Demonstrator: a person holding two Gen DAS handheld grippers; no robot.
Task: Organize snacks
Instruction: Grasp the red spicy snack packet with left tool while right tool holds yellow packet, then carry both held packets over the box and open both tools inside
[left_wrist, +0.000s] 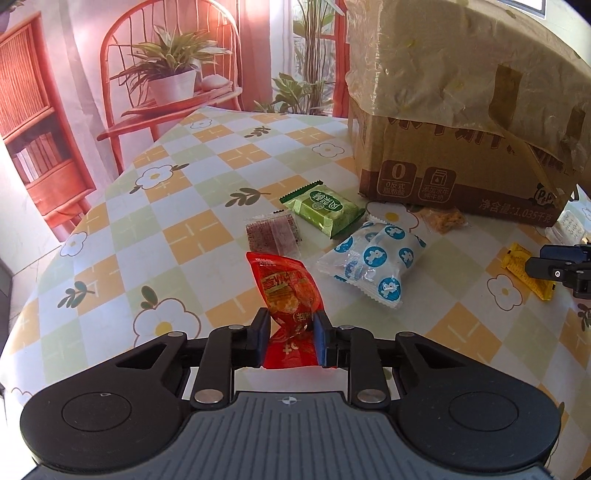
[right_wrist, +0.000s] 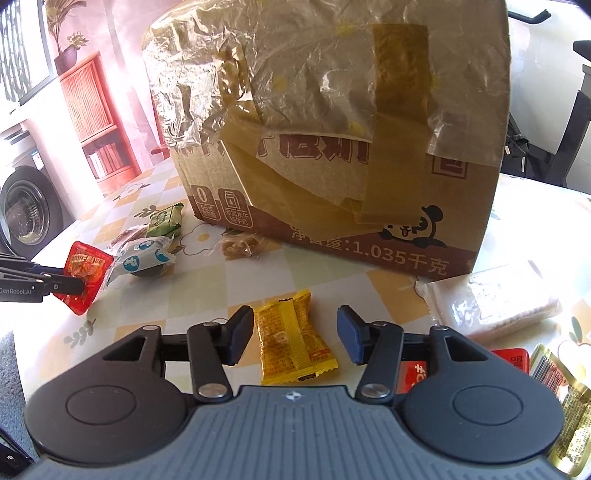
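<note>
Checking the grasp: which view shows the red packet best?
Left wrist: the red packet fills mid-frame, pinched between the left gripper pads. Right wrist shows it only small at the left edge, partly hidden by a finger.

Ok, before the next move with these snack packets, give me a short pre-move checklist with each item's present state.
1. Left gripper shut on the red foil snack packet: ok.
2. Red packet lifted clear of the checked tablecloth: cannot tell.
3. Right gripper open, pads clear of the yellow wrapped snack packet lying between them: ok.
4. Yellow packet lying flat on the cloth: ok.
5. Taped brown cardboard box open to receive snacks: cannot tell, its top is out of view.
6. Blue-and-white dotted plastic packet apart from the left gripper: ok.
</note>
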